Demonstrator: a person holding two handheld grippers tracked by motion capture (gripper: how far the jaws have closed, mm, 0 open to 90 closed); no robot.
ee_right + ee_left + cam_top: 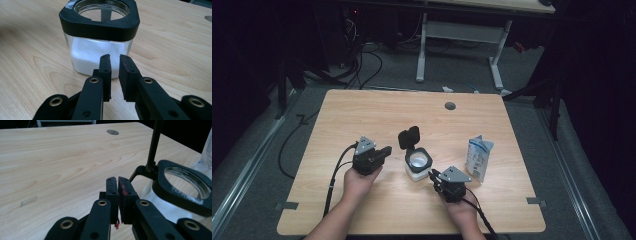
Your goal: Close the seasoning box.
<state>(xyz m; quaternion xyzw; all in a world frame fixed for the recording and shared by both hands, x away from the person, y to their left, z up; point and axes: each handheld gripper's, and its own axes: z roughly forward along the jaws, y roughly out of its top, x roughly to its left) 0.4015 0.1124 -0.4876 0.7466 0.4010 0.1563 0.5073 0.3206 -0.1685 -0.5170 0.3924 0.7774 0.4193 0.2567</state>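
Observation:
A square glass jar with a black rim stands at the middle of the wooden table, its black flip lid raised behind it. White powder fills its lower part. My left gripper lies to the jaw's left of the jar, held in a hand. In the left gripper view its jaws are pressed together with nothing between them, and the jar's rim sits just to their right. My right gripper points at the jar from the near side. Its jaws stand a narrow gap apart, empty, just short of the glass.
A white and blue pouch stands upright to the right of the jar. A round grey cable hole sits near the table's far edge. A bit of clear tape lies on the wood. Cables trail from both grippers toward the near edge.

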